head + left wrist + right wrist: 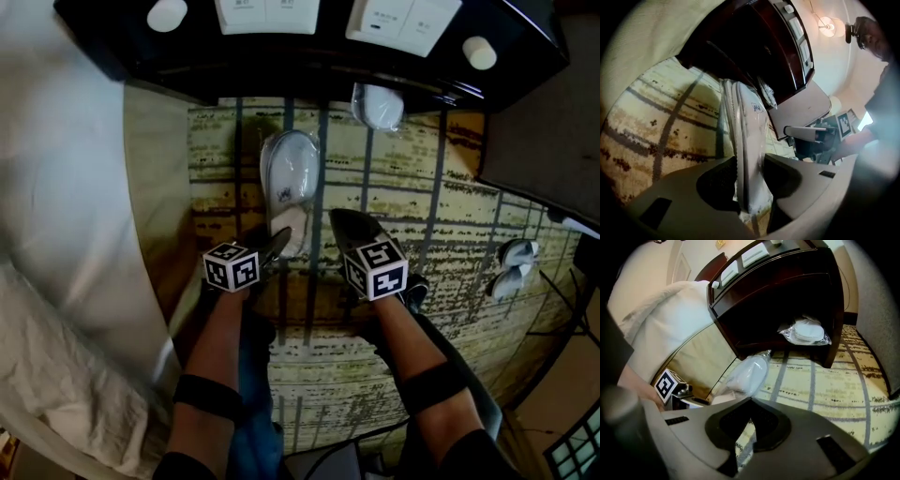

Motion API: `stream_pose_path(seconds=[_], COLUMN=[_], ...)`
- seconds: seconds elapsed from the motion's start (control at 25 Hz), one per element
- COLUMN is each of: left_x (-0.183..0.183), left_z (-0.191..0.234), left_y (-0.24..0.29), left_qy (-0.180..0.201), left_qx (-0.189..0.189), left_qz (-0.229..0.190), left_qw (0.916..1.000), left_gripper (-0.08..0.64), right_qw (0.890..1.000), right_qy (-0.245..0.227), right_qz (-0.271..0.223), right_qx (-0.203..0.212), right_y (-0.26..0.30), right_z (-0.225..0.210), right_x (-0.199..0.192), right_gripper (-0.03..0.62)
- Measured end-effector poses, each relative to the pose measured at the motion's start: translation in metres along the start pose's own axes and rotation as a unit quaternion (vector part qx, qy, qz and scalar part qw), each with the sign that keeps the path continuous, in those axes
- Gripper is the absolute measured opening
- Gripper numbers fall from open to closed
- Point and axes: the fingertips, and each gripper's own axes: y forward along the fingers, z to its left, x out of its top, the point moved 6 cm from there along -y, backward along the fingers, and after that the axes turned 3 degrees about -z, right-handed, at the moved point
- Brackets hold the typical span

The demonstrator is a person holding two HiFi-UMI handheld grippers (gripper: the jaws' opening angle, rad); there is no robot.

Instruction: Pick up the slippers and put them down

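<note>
**Left tool clamped on the slipper pack in front of the nightstand; right tool closed and empty.**

The left tool holds its jaws narrow, with both pads pressing on the heel end of the plastic-wrapped white slipper pack. The pack extends from the tool toward the dark nightstand, its toe end just short of the nightstand's open lower recess, over the plaid carpet. Whether the pack touches the carpet cannot be told. The right tool has its jaws fully together with nothing between them, and sits in front of the nightstand, just beside the pack's heel end. A second wrapped slipper pack lies inside the nightstand's lower recess. The bed stands against the nightstand's left side.
</note>
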Motion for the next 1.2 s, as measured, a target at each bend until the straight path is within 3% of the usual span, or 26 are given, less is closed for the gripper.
stream_pose_path(seconds=[0.28,0.88,1.2], left_x=[0.035,0.181,0.256], left_z=[-0.024,-0.015,-0.004], left_y=[-0.019,0.023,0.049], left_qy=[0.002,0.028,-0.011], left_qx=[-0.016,-0.007,0.019], left_qz=[-0.020,-0.071,-0.117], left_qw=[0.9997,0.9970,0.9929], left_gripper=[0.141,0.140,0.140], right_qw=[1.000,0.997,0.996], right_qy=[-0.001,0.014,0.022], right_qz=[-0.007,-0.072,-0.085], right_qx=[0.002,0.004,0.001], right_y=[-0.014,0.001,0.003], right_z=[0.014,0.014,0.002], right_x=[0.010,0.051,0.054], right_gripper=[0.000,0.000,0.000])
